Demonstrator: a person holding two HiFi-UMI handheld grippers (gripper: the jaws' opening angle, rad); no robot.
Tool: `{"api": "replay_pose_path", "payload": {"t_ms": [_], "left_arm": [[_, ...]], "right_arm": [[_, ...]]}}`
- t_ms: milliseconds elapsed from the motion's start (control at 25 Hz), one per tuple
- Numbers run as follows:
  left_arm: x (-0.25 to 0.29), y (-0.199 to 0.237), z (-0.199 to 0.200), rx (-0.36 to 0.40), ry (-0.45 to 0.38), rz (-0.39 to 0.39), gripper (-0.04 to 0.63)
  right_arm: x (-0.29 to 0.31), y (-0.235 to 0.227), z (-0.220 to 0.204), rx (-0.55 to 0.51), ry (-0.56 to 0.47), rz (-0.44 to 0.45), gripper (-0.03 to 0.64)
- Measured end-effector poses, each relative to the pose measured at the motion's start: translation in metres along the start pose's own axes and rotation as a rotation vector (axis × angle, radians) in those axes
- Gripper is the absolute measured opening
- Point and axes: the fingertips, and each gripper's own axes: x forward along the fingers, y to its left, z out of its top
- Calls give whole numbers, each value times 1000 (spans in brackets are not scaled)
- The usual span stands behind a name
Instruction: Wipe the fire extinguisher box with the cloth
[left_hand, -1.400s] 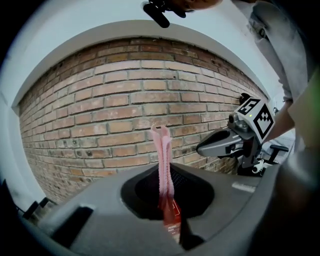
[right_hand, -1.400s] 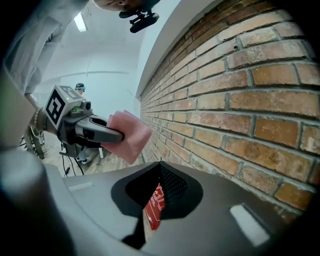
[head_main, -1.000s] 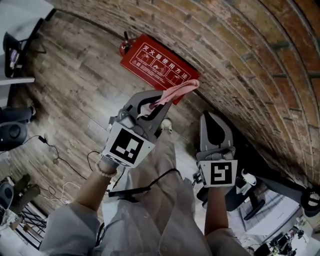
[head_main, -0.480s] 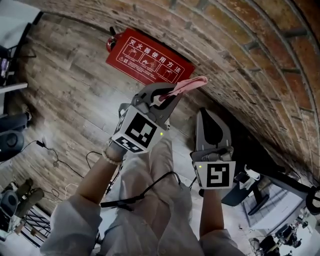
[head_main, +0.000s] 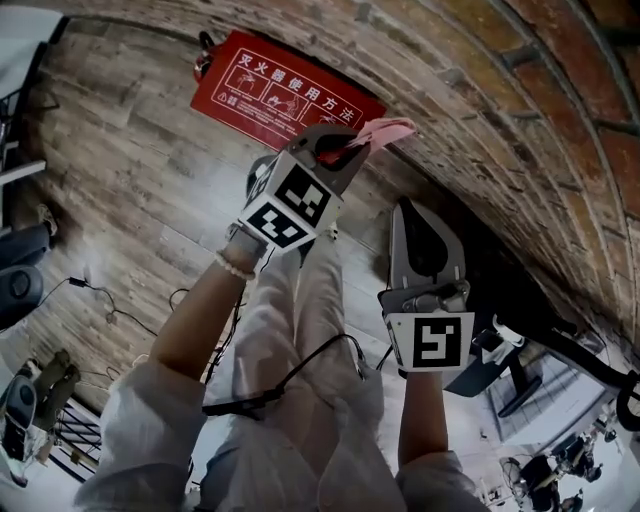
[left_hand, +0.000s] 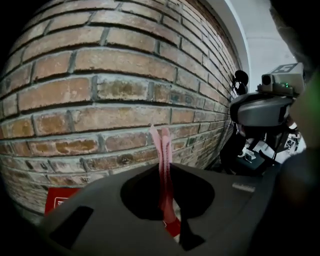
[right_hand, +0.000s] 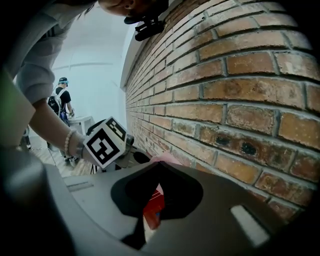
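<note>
The fire extinguisher box (head_main: 285, 95) is a red panel with white print, low against the brick wall (head_main: 480, 110) at the top of the head view. My left gripper (head_main: 350, 148) is shut on a pink cloth (head_main: 385, 129), whose free end points at the bricks just right of the box. In the left gripper view the cloth (left_hand: 164, 160) stands up between the jaws, with a corner of the box (left_hand: 59, 205) at lower left. My right gripper (head_main: 408, 208) hangs lower and to the right, shut and holding nothing. Through its jaws the box (right_hand: 154, 210) shows red.
A fire extinguisher (head_main: 205, 45) stands at the box's left end. Cables (head_main: 100, 300) trail over the wooden floor (head_main: 130, 170). A chair base (head_main: 510, 375) sits at lower right by the wall. A person (right_hand: 61, 100) stands far off in the right gripper view.
My left gripper has risen with the cloth, closer to the brick wall beside the box. The right gripper has barely moved.
</note>
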Motion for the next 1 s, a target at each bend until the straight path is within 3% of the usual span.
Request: {"api": "replay_pose_path", "payload": {"t_ms": [360,680,1000], "left_arm": [[48,14,-37,0,100,-27,11],[74,32,-64,-110,160,-2,11],[85,44,-82,-145,204,22,11]], "right_arm": [[6,-7,-13,-5,14,15,5],[14,-16,-26,-6,34,23,5],[31,-33,-44,-9,53,1,5]]}}
